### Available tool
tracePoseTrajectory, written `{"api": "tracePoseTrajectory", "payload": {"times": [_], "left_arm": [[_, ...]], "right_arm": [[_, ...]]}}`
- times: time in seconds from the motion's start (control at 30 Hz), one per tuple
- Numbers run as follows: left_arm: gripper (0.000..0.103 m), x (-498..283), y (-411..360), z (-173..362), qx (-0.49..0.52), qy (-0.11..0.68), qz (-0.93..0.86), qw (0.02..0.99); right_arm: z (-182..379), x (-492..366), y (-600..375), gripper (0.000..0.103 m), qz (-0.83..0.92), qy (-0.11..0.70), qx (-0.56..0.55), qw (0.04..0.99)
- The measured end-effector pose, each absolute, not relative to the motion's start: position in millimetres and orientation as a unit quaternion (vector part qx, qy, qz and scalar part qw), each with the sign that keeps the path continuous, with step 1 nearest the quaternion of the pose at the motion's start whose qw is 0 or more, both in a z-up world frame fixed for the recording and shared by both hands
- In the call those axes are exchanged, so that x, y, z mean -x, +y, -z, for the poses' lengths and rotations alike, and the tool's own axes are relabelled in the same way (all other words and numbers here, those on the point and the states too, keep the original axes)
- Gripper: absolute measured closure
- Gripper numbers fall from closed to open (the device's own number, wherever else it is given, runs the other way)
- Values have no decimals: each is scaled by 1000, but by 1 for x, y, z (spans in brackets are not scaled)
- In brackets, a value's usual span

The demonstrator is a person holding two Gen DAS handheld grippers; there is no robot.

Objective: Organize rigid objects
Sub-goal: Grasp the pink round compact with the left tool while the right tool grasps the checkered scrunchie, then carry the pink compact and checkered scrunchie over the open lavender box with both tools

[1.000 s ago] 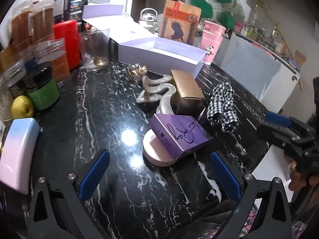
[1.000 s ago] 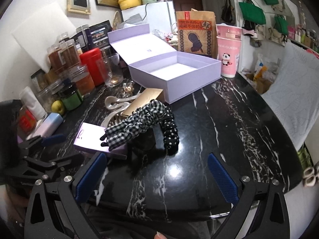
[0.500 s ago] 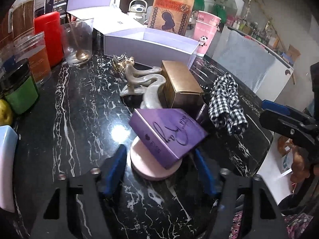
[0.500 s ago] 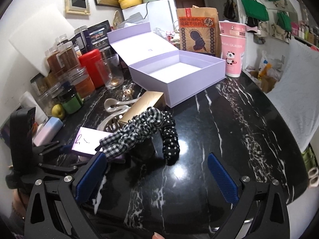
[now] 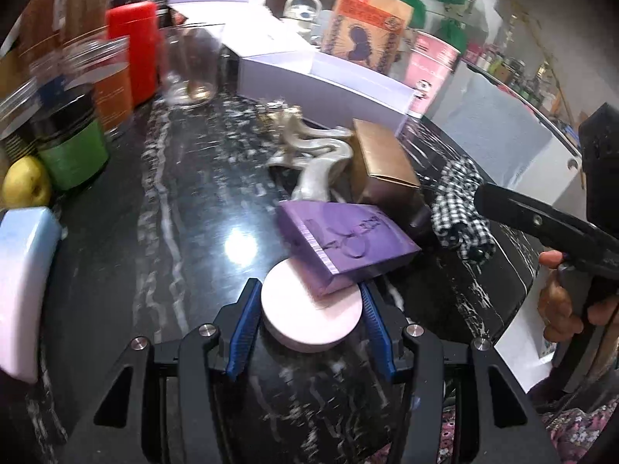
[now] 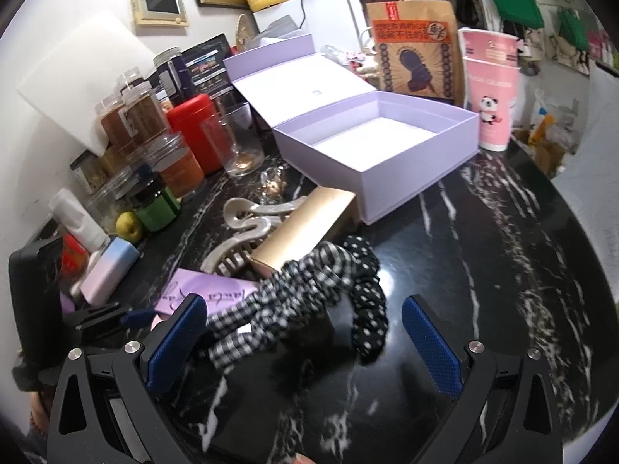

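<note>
A pink round case (image 5: 309, 317) lies on the black marble table, and a purple box (image 5: 348, 239) leans on its far edge. My left gripper (image 5: 309, 295) straddles the case; its jaws are closing and the blue pads touch both sides of it. A gold box (image 5: 383, 162) and a pearl hair claw (image 5: 317, 162) lie behind. My right gripper (image 6: 305, 342) is open, with a checked scrunchie (image 6: 278, 301) and a dotted scrunchie (image 6: 367, 309) between its fingers, untouched. The open lavender box (image 6: 418, 178) stands empty beyond.
Jars, a red canister (image 6: 193, 131), a glass (image 6: 236, 143), a green jar (image 5: 73, 150) and a yellow fruit (image 5: 27, 189) line the left side. A pastel case (image 5: 23, 290) lies near left. A paper bag (image 6: 414, 54) and pink cups (image 6: 491, 92) stand at the back.
My left gripper moved forward over the pink case and its jaws went from wide apart to against the case's sides. My right gripper advanced toward the scrunchies and stayed open.
</note>
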State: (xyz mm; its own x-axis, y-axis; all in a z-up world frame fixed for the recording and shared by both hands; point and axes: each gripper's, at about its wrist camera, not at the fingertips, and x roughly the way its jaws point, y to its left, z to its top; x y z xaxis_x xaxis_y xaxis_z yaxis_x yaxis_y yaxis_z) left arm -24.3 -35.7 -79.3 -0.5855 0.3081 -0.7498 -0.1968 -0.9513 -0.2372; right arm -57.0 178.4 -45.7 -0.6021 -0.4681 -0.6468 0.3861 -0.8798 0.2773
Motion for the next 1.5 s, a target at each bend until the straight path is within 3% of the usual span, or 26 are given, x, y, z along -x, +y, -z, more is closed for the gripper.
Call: {"api": "tracePoseTrajectory", "payload": {"times": [0.07, 0.23, 0.33, 0.63, 1.5], "left_arm": [[52, 23, -44, 77, 434, -75, -889, 130], [52, 26, -57, 69, 432, -88, -891, 103], [52, 29, -59, 66, 426, -80, -897, 89], [52, 35, -74, 59, 422, -103, -898, 60], [52, 100, -13, 29, 420, -60, -894, 144]], "right_arm": [[49, 62, 176, 15, 891, -57, -380, 242], [60, 77, 171, 30, 874, -74, -400, 264], [62, 81, 170, 53, 872, -79, -399, 272], [52, 80, 171, 74, 874, -81, -378, 296], [17, 97, 209, 75, 899, -75, -368, 227]]}}
